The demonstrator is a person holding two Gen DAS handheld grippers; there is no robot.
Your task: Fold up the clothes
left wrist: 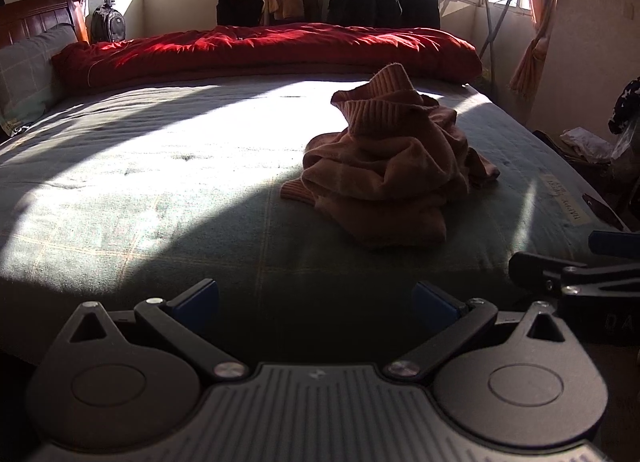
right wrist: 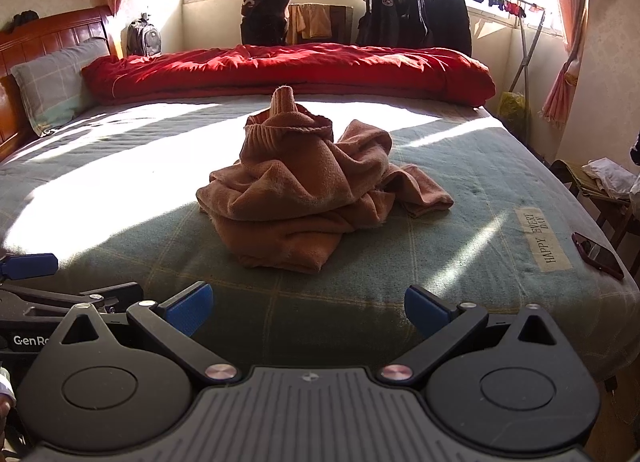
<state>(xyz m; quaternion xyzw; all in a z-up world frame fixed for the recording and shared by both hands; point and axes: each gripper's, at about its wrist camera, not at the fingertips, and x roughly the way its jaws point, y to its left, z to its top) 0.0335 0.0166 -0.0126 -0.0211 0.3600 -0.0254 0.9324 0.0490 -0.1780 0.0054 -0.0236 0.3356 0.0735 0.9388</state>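
Hovering at the bed's [right wrist: 460, 198] near edge, left gripper [left wrist: 316, 304] and right gripper [right wrist: 308, 308] both spread wide, crumpled brown sweater [right wrist: 304, 190] well ahead.

Sweater [right wrist: 304, 190]: rust-brown knit w/ ribbed cuffs and hem. Bed sheet [right wrist: 460, 198]: grey-green w/ thin yellow check lines, pale label w/ dark letters. Quilt [right wrist: 288, 70]: bright red. Pillow [right wrist: 56, 86]: grey, pale checks. Headboard [right wrist: 48, 38]: red-brown wood. Curtains [right wrist: 568, 22]: orange-red. Phone [right wrist: 598, 256]: dark red. Both grippers: black, blue pads [right wrist: 188, 308].
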